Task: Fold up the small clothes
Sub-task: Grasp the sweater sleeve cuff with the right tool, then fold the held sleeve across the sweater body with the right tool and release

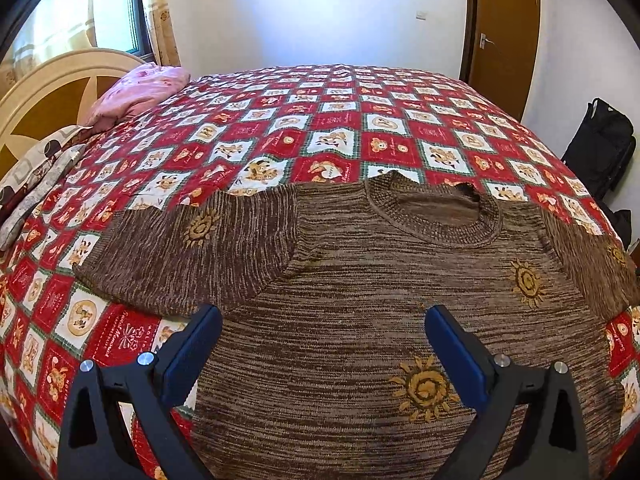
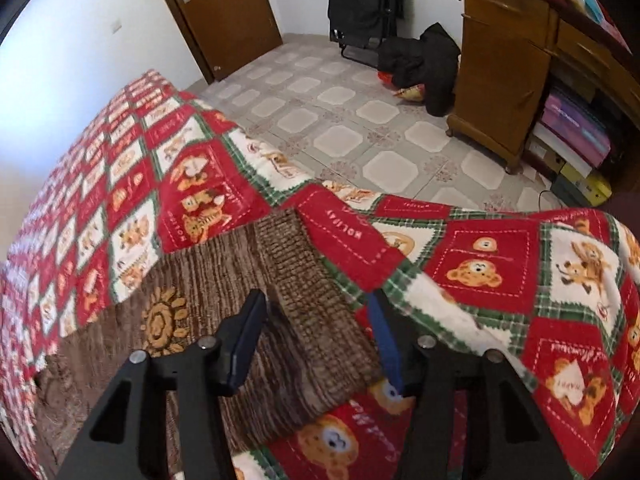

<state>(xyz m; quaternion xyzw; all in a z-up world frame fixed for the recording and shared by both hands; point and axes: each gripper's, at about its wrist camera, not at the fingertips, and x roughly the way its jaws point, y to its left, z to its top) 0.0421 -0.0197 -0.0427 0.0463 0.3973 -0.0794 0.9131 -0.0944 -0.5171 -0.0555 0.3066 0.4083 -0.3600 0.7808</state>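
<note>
Sweater (image 1: 360,300) collar in left view; cuff (image 2: 316,304) in right.

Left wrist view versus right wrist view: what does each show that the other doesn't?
Left only: the sweater's collar, the pink pillow, the headboard and the window.

Right only: the ribbed sleeve cuff between the right gripper's jaws, the tiled floor and the wooden cabinet.

Both: the brown sweater, the red patchwork bedspread and the door.

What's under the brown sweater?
The brown sweater lies flat on the red teddy-bear blanket, which shows all around it. Anything else beneath the sweater is covered and cannot be seen.
</note>
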